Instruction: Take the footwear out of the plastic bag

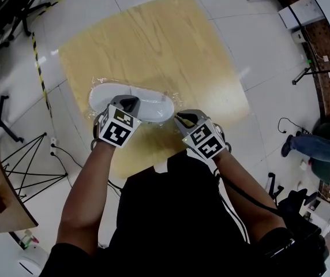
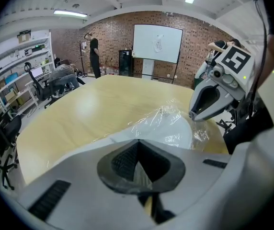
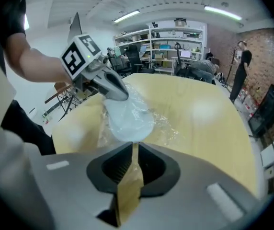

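**2 closed grippers at a bagged shoe on the table**

A pale wooden table (image 1: 153, 39) fills the middle of the head view, and the person stands at its near edge. A clear plastic bag (image 2: 162, 113) lies crinkled on the near part of the table, flat on the wood. Inside it is 1 white shoe (image 1: 153, 105), lying lengthwise along the table's near edge and fully wrapped in film.

The left gripper (image 1: 130, 103) is over the table's near-left part, with its tip down on top of the bagged shoe. Its jaws are pressed together with no gap. Whether any film is caught between them cannot be made out.

The right gripper (image 1: 180, 119) is at the table's near edge, with its tip against the right end of the bag. Its jaws are also closed tight. Its own view shows the shoe's end right at the jaw tips, but it is unclear whether they pinch the film.
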`<state>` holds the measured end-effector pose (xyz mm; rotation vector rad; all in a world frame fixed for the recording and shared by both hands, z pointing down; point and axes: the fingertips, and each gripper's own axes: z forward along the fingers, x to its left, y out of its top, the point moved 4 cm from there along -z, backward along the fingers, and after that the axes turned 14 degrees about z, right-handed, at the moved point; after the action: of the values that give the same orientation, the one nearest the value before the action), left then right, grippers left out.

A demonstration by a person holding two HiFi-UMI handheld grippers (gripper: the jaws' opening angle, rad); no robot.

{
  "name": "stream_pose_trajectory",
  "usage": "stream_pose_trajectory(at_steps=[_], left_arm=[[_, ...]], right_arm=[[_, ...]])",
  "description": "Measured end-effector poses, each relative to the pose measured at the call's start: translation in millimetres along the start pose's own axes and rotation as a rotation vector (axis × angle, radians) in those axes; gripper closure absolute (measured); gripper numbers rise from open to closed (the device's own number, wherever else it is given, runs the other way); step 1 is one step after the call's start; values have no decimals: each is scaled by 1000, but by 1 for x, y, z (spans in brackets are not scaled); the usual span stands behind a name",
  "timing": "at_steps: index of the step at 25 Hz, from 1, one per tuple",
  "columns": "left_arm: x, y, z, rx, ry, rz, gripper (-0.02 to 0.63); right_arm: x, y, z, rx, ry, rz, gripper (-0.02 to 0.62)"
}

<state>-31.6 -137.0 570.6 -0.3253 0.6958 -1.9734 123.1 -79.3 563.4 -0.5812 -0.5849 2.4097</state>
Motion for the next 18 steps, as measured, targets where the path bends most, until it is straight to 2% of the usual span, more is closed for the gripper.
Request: stream_pose_trajectory(at_steps=[4, 5, 7, 8, 11, 14, 16, 18], left_arm=[[3, 2, -1, -17, -5, -1, 600], [2, 2, -1, -18, -4, 1, 600], [0, 1, -1, -16, 3, 5, 600], [-1, 1, -1, -15, 5, 7, 600], [-1, 0, -2, -23, 9, 12, 600], [0, -2, -2, -35, 10, 10, 600], [0, -1, -1, -39, 11, 8, 600], [0, -1, -2, -38, 15, 8, 600]], right_arm=[[0, 8, 14, -9, 33, 25, 505], [-1, 6, 14, 9, 31, 18, 515], [-5, 0, 10, 37, 7, 21, 595], [-8, -1, 7, 30, -6, 46, 594], [-18, 5, 0, -55, 28, 242, 591], [-25, 7, 8, -71, 106, 465, 530], [-27, 6, 12, -60, 146, 564, 526], [-27, 6, 13, -58, 162, 614, 531]])
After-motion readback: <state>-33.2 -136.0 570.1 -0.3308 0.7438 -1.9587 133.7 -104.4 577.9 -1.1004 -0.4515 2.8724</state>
